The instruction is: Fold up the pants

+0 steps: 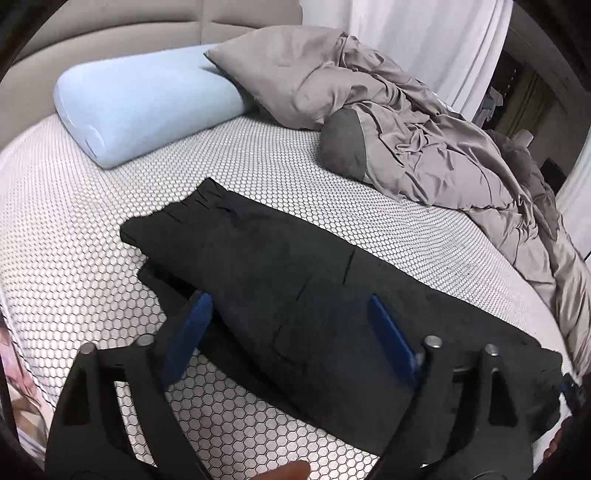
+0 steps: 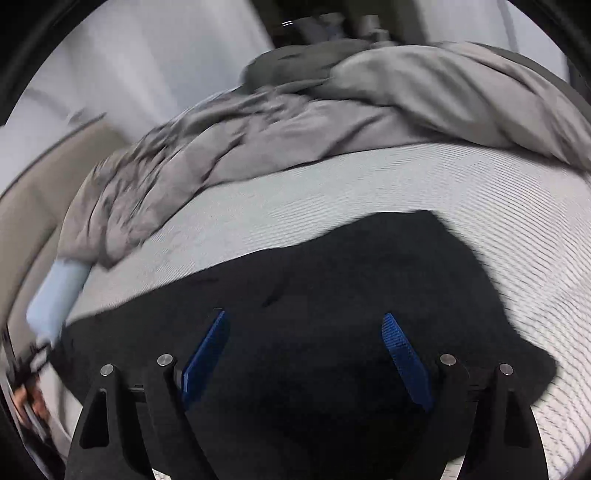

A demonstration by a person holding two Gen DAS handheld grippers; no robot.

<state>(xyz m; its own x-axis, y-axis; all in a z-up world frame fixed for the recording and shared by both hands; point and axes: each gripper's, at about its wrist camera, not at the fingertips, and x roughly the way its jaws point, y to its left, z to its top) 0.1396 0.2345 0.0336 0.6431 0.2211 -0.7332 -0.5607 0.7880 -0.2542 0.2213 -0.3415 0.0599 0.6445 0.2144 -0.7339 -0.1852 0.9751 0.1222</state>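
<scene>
Pants [image 1: 280, 280] flat beneath both grippers, left [image 1: 288, 306] and right [image 2: 304, 325], jaws spread wide, empty.

Setting: a home bedroom. You are working over a bed [image 1: 258, 162] whose surface carries a white cover printed with a small hexagon pattern. At its head you have a padded beige headboard [image 1: 110, 22]. Bedding you can see: one pale blue bolster pillow [image 1: 147, 107], one grey pillow [image 1: 280, 74] overlapping the bolster's end, one crumpled grey duvet [image 1: 443, 147] heaped along the far side. Behind the duvet you see white curtains [image 1: 424, 40]. The right wrist view is motion-blurred.
</scene>
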